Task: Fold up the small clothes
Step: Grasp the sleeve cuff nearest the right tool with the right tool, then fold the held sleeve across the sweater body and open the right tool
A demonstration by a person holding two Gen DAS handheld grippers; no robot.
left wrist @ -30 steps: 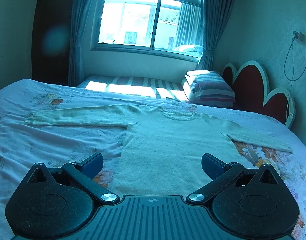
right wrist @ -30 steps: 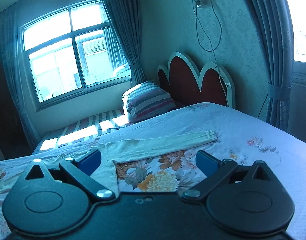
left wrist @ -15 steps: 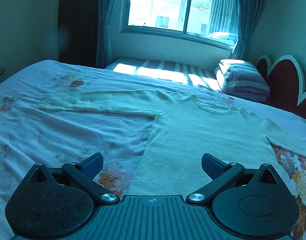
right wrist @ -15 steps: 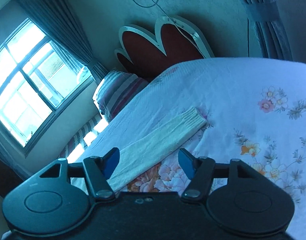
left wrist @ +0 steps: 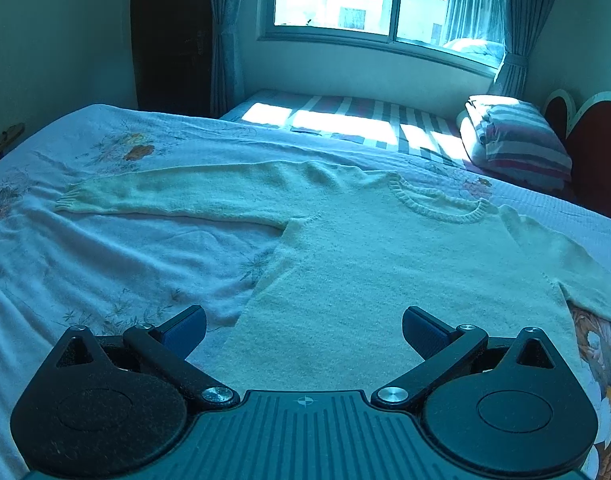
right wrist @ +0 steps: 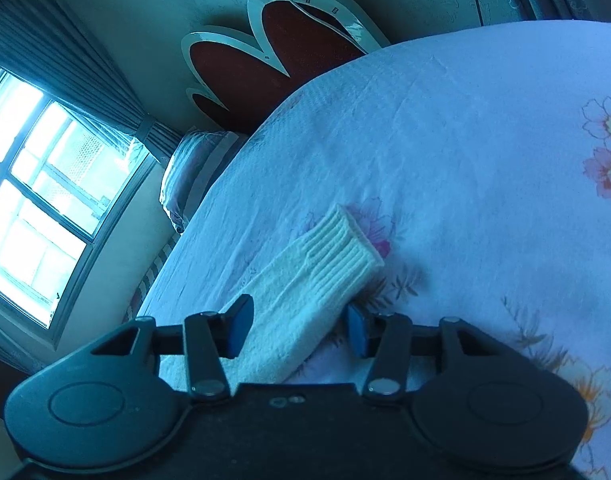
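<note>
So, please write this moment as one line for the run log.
phase: reach sleeve | sweater: flat on bed | right tool: jaws just closing, astride sleeve cuff, no grip yet | left tool: open over hem

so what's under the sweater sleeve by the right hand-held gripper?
Under the sleeve lies the floral bedsheet; a pink flower print shows beside the ribbed cuff. The print directly beneath the sleeve is covered.

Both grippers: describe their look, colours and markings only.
The left gripper and right gripper match: matte black bodies, two rounded lobes with triangular cut-outs, angled black finger arms on silver pivot screws, blue pads. The left has a ribbed centre plate with a small crosshair mark. No cables or sleeves show.
</note>
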